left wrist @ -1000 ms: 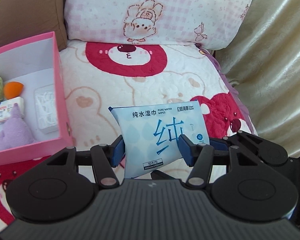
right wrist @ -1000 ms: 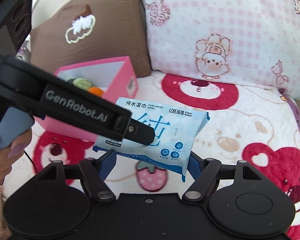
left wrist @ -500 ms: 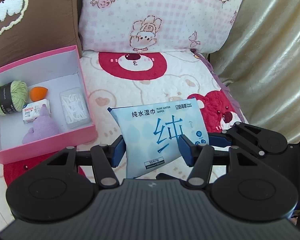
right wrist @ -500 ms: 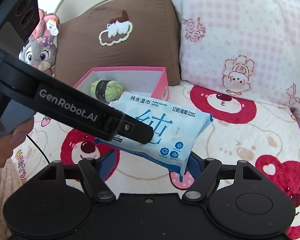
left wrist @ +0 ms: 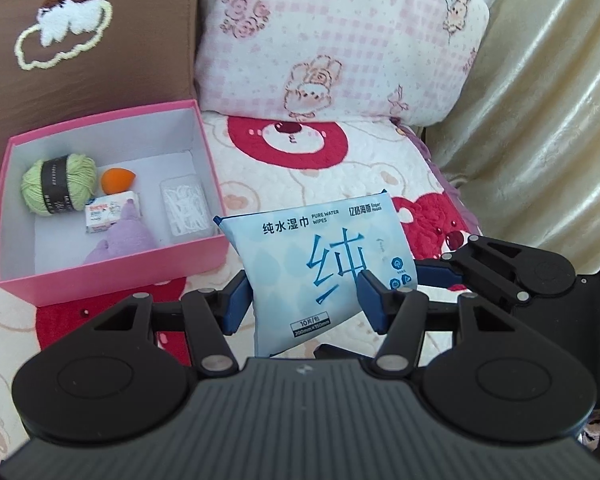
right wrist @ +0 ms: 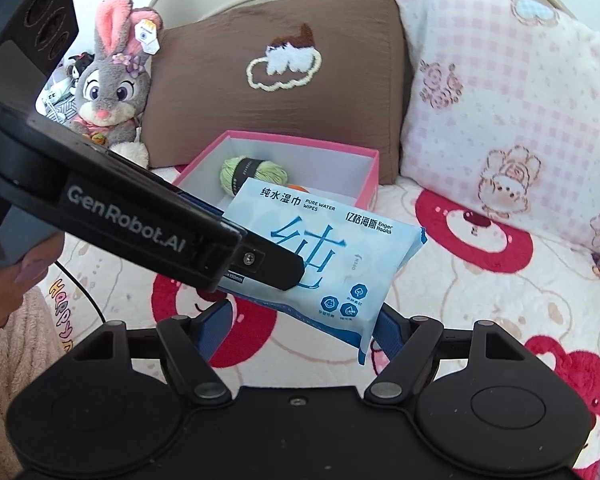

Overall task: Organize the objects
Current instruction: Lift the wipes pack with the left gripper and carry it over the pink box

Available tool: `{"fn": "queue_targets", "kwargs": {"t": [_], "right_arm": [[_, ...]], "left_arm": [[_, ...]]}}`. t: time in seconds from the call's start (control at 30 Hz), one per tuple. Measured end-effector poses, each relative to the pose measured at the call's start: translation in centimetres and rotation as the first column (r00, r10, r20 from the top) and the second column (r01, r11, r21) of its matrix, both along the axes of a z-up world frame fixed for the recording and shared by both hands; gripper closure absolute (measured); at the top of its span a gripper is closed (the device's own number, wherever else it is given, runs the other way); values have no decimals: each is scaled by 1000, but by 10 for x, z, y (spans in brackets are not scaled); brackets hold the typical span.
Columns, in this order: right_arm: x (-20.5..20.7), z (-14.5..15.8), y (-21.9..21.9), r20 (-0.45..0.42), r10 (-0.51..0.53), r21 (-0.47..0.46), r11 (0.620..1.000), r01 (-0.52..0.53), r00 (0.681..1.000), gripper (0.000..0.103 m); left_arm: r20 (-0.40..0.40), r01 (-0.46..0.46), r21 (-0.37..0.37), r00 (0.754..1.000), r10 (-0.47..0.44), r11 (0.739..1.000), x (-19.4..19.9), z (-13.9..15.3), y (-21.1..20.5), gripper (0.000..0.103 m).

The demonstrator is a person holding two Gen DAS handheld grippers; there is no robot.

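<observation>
Left gripper (left wrist: pixel 302 300) clamped its blue pads on the pale blue soft pack of wet wipes (left wrist: pixel 324 264), held aloft at lower centre of its view — right of the open pink cardboard box (left wrist: pixel 216 188). Right gripper (right wrist: pixel 300 330) sat below the pack (right wrist: pixel 332 256), jaws spread wide — touching or not, I cannot tell.

The left gripper (left wrist: pixel 304 300) has its blue pads (left wrist: pixel 236 300) pressed against both sides of a wet wipes pack (left wrist: pixel 324 264), holding it up off the bedding. The right gripper (right wrist: pixel 300 328) sits just below the same pack, its jaws spread wide and gripping nothing. A hand (right wrist: pixel 4 284) holds the left gripper's handle.
</observation>
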State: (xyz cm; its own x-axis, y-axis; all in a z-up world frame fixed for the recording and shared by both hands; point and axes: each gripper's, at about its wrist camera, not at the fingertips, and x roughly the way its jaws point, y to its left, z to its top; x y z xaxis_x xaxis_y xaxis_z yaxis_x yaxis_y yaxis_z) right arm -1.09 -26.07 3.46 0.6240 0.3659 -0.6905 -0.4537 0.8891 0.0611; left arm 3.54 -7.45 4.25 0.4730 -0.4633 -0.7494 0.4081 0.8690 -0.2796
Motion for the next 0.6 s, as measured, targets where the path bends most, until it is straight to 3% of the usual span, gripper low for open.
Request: {"fn": "queue_targets", "kwargs": {"t": [0.27,0.6], "right_arm": [[4,12,21,43,19,-43,999,-18,999,24],[29,19,48,74,-20,-20,1000,21,997,24]], "left_arm": [[47,-43,-35,998,44,998,5,10,23,46],[63,-79,-74,995,83,994,30,14,46,46]]}}
